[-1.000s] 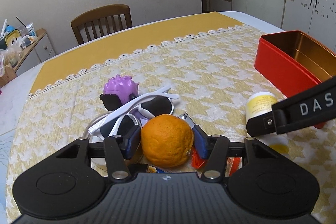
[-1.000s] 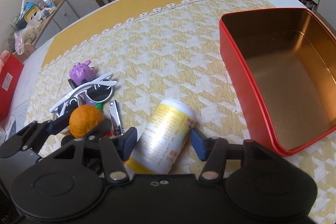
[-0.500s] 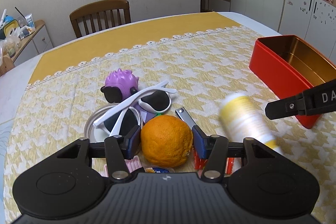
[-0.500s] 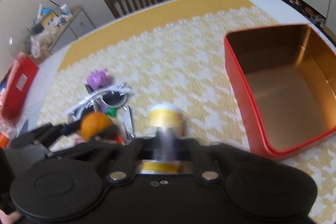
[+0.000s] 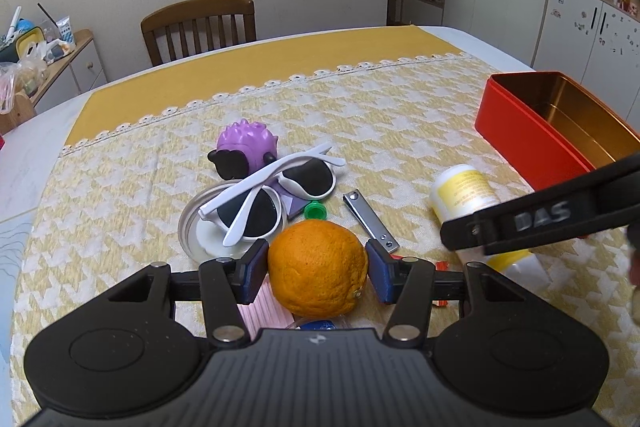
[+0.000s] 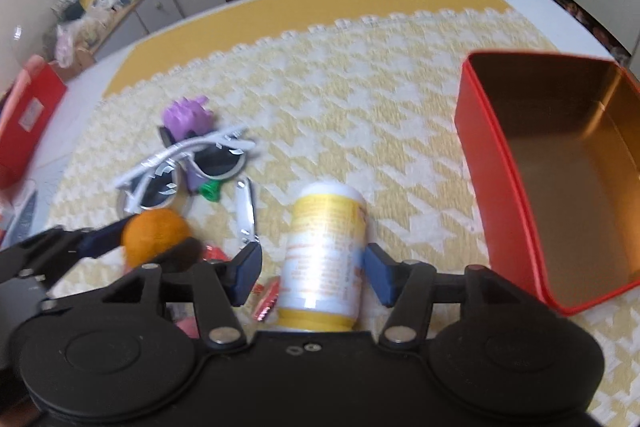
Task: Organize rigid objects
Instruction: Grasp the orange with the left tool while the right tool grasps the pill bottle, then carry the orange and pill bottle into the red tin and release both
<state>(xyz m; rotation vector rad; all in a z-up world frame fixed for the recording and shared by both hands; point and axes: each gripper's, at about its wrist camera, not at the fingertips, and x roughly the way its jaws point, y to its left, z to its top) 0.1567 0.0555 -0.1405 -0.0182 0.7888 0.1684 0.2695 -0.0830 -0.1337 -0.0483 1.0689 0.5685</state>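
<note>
Soft, even indoor light is seen in both views, with only faint shadows. The left wrist view is sharp; the right wrist view is smeared by motion blur throughout. Glare is caught on the tin (image 6: pixel 560 163) right of the right gripper (image 6: pixel 311 273). Edges are bent by fisheye distortion.

- The red tin (image 5: pixel 532 131) is cut off by the right edge in the left wrist view.
- Small red and pink items (image 5: pixel 260 307) lie mostly hidden behind the left tool (image 5: pixel 316 269).
- The right wrist view is motion-blurred; the bottle (image 6: pixel 324 251) label is unreadable.
</note>
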